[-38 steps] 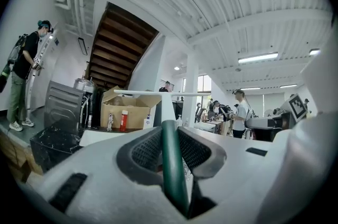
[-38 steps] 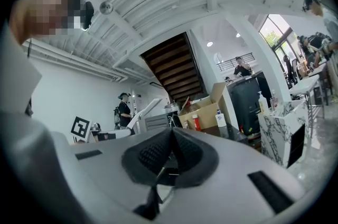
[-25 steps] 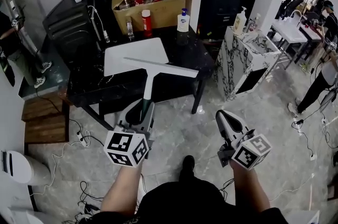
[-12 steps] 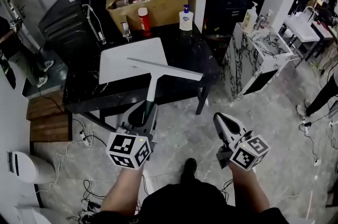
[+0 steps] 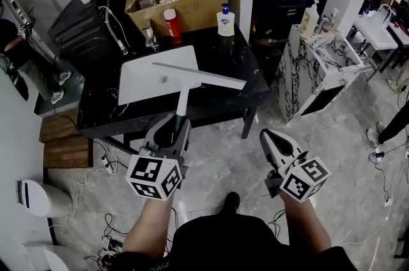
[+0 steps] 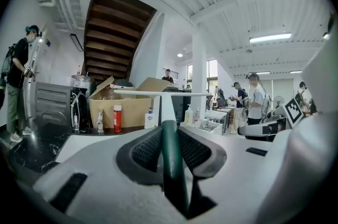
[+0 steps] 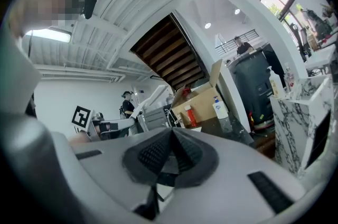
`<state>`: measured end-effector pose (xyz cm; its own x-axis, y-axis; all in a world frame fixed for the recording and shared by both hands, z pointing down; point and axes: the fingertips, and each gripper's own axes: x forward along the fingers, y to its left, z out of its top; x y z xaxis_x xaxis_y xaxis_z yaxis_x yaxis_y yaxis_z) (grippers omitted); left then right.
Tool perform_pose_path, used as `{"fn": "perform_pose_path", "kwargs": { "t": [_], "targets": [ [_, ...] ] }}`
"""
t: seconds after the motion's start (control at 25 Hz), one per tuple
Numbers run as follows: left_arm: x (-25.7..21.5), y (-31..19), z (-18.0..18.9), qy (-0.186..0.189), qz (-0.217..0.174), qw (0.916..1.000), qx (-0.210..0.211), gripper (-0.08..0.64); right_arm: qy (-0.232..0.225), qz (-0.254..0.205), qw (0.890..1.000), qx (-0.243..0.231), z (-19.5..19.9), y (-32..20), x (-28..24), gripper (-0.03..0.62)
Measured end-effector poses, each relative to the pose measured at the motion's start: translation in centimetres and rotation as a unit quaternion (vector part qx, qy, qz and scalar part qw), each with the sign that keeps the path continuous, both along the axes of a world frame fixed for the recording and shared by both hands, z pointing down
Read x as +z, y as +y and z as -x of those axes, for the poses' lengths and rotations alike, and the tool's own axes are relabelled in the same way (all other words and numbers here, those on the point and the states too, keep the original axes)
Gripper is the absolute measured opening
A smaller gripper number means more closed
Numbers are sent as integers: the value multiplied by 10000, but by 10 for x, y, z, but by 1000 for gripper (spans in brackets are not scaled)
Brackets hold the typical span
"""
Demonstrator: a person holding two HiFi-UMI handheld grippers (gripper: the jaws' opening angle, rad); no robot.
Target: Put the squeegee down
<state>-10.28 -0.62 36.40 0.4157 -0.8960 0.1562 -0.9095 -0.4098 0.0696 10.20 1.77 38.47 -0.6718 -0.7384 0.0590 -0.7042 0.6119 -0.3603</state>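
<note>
Left hand-held gripper (image 5: 174, 130) clamped on the squeegee (image 5: 199, 75) handle — right hand-held gripper (image 5: 269, 137) closed, empty. Both nearer the tabletop (image 5: 230, 81) than a second ago — blade now over the white board (image 5: 144, 81), cardboard box (image 5: 192, 7) beyond.

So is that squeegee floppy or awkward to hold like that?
Probably stiff: the squeegee juts straight from the left tool without drooping. Likely light, since it's gripped at one end alone. Being wide at the far end, it might twist.
</note>
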Motion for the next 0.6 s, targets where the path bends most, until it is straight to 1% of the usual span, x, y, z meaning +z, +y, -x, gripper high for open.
{"fn": "perform_pose_path", "kwargs": {
  "t": [0.12,0.28,0.6],
  "targets": [
    [-7,-4,-3,-6,-90,9999,-84,103,-33,-81,9999,-110,-2,-7,-5,6],
    [-8,-7,-8,34,-125,9998,-131,103,-81,-73,9998,-186,-5,-7,-6,6],
    [-5,-31,-21,178,-205,9996,-3,103,-30,-31,10000,-88,-15,-24,-2,6]
  ]
}}
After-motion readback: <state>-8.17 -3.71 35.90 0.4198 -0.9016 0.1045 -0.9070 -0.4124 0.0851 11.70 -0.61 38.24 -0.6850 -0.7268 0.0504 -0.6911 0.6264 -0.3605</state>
